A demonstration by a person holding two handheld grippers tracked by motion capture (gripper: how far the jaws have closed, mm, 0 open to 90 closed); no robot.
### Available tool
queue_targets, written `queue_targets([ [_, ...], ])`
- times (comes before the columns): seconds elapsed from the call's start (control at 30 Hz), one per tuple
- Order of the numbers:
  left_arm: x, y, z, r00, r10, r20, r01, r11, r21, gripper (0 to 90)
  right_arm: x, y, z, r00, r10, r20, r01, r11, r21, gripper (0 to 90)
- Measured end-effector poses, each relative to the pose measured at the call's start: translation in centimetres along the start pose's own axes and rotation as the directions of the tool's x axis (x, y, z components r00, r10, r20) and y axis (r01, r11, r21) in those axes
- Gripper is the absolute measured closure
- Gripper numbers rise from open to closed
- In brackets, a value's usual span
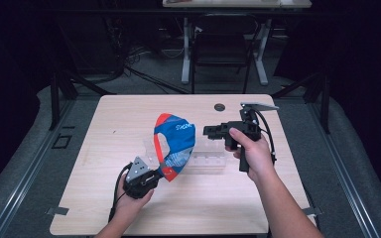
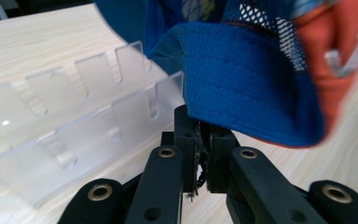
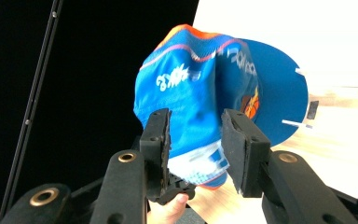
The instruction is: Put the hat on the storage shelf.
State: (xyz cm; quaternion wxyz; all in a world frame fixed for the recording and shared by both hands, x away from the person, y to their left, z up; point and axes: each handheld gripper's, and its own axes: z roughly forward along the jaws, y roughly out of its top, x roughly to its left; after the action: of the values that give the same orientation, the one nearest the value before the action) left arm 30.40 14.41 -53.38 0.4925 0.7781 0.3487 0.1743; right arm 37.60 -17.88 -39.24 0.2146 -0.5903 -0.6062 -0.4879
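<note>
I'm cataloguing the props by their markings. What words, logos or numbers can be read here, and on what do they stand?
None can be read for certain.
White lettering on the blue cap, held by the left tool: too blurred to read.
Small orange emblem near the cap's brim: too small to make out.
Clear plastic rack: no text.

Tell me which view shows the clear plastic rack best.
The left gripper view: the clear plastic rack lies close, its slotted walls plain beside the blue cap. The high view shows it small and faint behind the cap. In the right gripper view I cannot make it out.
</note>
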Motion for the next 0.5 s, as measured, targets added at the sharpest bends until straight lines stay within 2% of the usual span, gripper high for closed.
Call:
queue_targets([
  [0.1,-0.6,0.4,0.7,0.9999,0.014,-0.001,-0.014,0.9998,-0.013,87.8,-0.1,0.0,0.0,1.0,0.003,0.002,-0.003,1.0,-0.002,62.0],
  [0.2,-0.7,0.6,1.1,0.9998,0.009,-0.016,-0.009,0.9998,-0.016,88.0,-0.2,0.0,-0.1,1.0,0.003,-0.003,-0.003,1.0,0.0,62.0],
  [0.33,-0.5,0.9,1.6,0.9989,-0.032,-0.035,0.031,0.9992,-0.024,86.6,-0.3,-0.1,-0.2,1.0,0.001,-0.006,-0.001,1.0,0.004,61.7],
  [0.37,-0.2,0.9,1.8,0.9981,-0.059,-0.016,0.059,0.9982,-0.005,77.8,-0.4,-0.1,-0.3,1.0,0.0,-0.008,0.0,1.0,0.001,61.4],
  [0.4,-0.2,0.9,1.8,0.9981,-0.059,-0.016,0.059,0.9982,-0.005,72.3,-0.4,-0.1,-0.3,1.0,0.0,-0.008,0.0,1.0,0.001,61.4],
  [0.43,0.0,0.9,1.7,0.9973,-0.073,0.002,0.073,0.9973,0.007,72.3,-0.4,-0.1,-0.4,1.0,0.005,-0.008,-0.005,1.0,0.001,61.3],
  [0.47,0.1,0.9,1.6,0.9973,-0.071,0.015,0.071,0.9974,0.006,69.6,-0.5,-0.2,-0.4,0.9999,0.007,-0.008,-0.007,1.0,-0.001,61.1],
  [0.5,0.2,0.8,1.6,0.9961,-0.073,0.048,0.072,0.9971,0.021,60.5,-0.6,-0.2,-0.6,0.9999,0.009,-0.011,-0.009,1.0,-0.002,60.9],
])
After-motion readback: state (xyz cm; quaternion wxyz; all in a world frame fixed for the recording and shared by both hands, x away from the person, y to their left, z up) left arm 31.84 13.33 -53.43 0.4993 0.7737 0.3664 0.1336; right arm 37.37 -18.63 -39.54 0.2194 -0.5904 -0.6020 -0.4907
